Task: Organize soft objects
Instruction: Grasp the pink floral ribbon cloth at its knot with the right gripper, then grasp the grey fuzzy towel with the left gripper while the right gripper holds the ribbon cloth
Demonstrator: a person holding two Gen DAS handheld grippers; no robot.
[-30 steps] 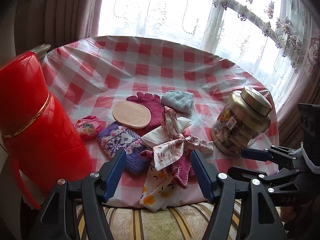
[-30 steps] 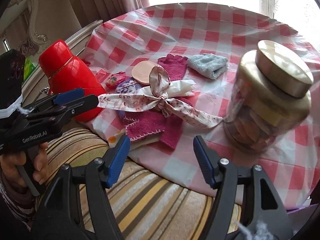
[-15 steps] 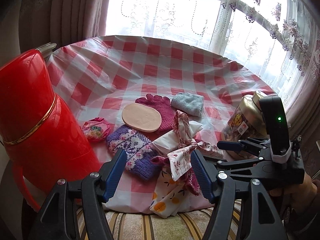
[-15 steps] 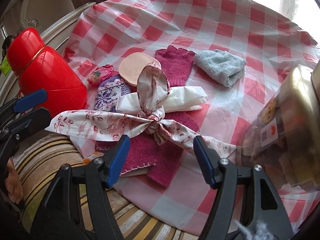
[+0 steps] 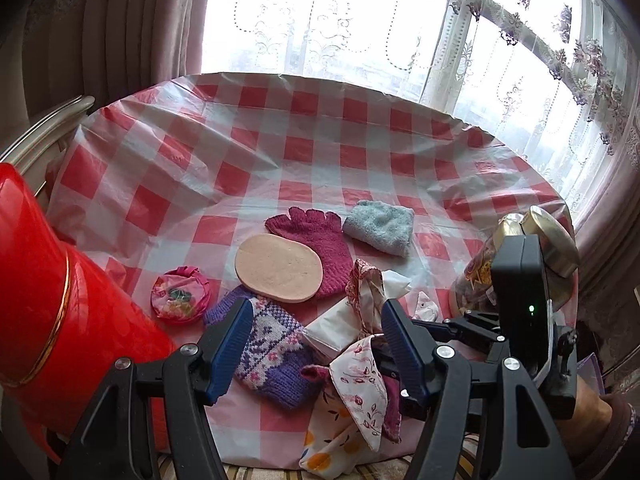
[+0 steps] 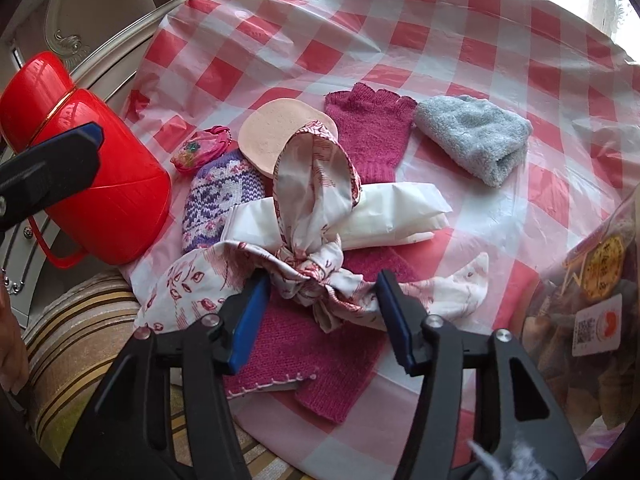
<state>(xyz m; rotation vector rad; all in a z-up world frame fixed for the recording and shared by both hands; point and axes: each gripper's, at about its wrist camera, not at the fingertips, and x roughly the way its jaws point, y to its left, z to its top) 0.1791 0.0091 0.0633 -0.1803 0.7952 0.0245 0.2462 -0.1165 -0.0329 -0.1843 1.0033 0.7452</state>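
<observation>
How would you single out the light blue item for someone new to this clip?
On the red-checked tablecloth, find the magenta glove beyond the knotted scarf. The fluffy blue cloth lies folded just right of its fingertips, the only pale blue, terry-textured piece there.

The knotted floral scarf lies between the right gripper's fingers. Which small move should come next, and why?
Probably finish closing on the knot, then lift. The right gripper straddles the knot of the floral scarf, jaws closing but pads not yet pressing. The scarf lies on top of the white packet, so it should come free first.

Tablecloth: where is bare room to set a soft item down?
Free: the far tablecloth toward the window, beyond the magenta glove and blue towel. Crowded: the near edge, between the red thermos and the jar.
</observation>
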